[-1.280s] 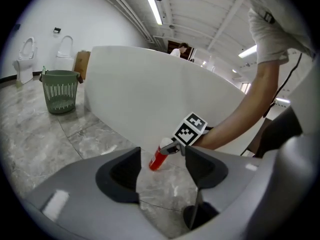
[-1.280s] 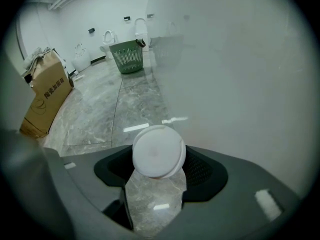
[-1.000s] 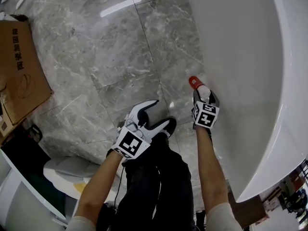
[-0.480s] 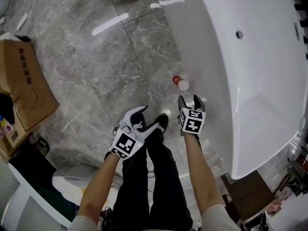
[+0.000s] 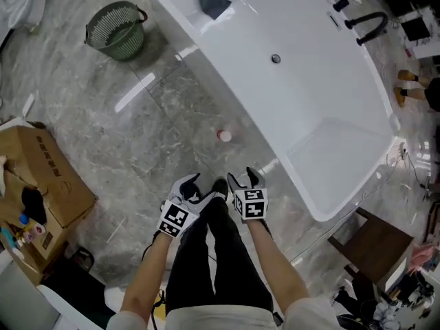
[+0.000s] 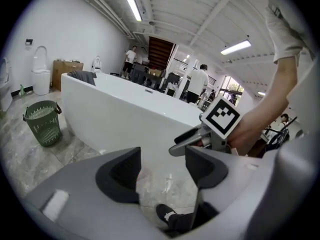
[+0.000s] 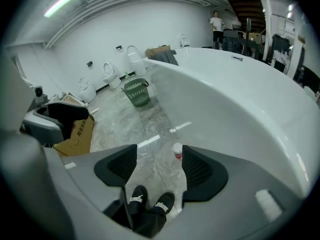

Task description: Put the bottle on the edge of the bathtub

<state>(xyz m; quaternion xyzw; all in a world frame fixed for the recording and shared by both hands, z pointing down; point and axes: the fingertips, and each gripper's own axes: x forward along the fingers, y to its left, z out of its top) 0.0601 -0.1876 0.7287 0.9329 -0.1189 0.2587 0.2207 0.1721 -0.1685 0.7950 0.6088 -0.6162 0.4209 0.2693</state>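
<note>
The left gripper (image 5: 189, 186) and right gripper (image 5: 245, 179) are held open and empty, and the small red-and-white bottle (image 5: 224, 135), likely upright, is seen on the grey floor (image 5: 137, 136) beside the white bathtub (image 5: 309, 95), ahead of and nearest the right one.

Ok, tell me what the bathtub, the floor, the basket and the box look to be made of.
Bathtub: glossy white, likely acrylic or ceramic; smooth, with bright highlights.
Floor: polished grey stone or stone-look tile; veined, with joint lines and glare streaks.
Basket: probably green plastic; slotted walls.
Box: matt brown cardboard, judging by its colour and folded flaps.
</note>
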